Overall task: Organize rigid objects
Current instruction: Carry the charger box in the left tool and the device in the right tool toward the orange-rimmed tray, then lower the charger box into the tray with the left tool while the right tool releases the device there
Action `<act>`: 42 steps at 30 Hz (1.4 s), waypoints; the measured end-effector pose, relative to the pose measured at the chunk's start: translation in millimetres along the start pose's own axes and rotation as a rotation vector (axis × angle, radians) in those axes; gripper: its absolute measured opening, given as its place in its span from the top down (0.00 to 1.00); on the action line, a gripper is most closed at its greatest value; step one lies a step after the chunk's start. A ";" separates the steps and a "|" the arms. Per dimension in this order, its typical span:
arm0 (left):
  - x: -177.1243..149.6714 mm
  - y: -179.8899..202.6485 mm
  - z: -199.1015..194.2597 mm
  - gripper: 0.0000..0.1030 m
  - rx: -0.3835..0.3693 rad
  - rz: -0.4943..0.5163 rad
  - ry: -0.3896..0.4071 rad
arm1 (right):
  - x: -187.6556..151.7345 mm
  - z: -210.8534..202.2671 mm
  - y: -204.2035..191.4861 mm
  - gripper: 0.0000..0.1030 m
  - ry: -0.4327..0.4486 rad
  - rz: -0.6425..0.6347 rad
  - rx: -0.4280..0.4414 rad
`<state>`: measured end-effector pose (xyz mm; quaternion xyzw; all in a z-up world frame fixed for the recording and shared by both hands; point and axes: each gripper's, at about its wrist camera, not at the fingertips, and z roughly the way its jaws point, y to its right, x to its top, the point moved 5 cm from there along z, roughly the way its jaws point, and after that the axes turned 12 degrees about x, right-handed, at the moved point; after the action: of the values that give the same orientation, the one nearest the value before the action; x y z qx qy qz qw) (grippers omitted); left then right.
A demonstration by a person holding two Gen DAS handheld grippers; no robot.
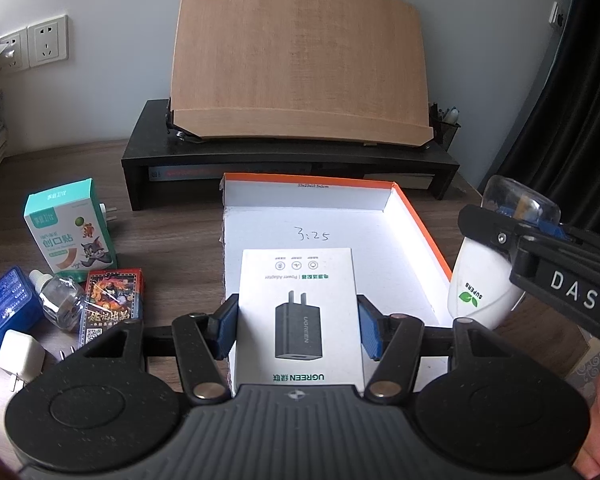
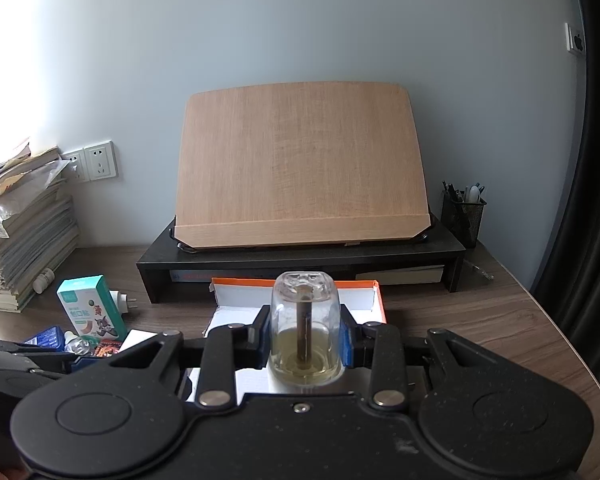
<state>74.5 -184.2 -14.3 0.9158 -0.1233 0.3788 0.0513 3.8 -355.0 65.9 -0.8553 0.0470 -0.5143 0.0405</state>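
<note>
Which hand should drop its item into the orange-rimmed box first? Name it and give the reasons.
Left, probably. The left gripper already holds the white charger box above the orange-rimmed box floor. The right gripper holds the mosquito repellent bottle outside the right wall.

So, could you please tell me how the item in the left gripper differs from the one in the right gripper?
The left gripper holds a flat white UGREEN adapter box, printed and rectangular; the right gripper holds a rounded SUPERB mosquito-repellent unit with a clear bottle of yellowish liquid. The box sits over the orange-edged tray; the unit hangs at its right edge. Both are clamped.
</note>
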 end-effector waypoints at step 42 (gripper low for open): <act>16.2 26.0 75.2 0.42 -0.055 0.018 -0.100 | -3.9 109.9 67.9 0.62 -0.188 0.060 -0.061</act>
<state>129.9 -226.4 -56.0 0.9307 -0.1441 0.3295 0.0671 96.4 -419.6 3.1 -0.8989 0.0840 -0.4286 0.0342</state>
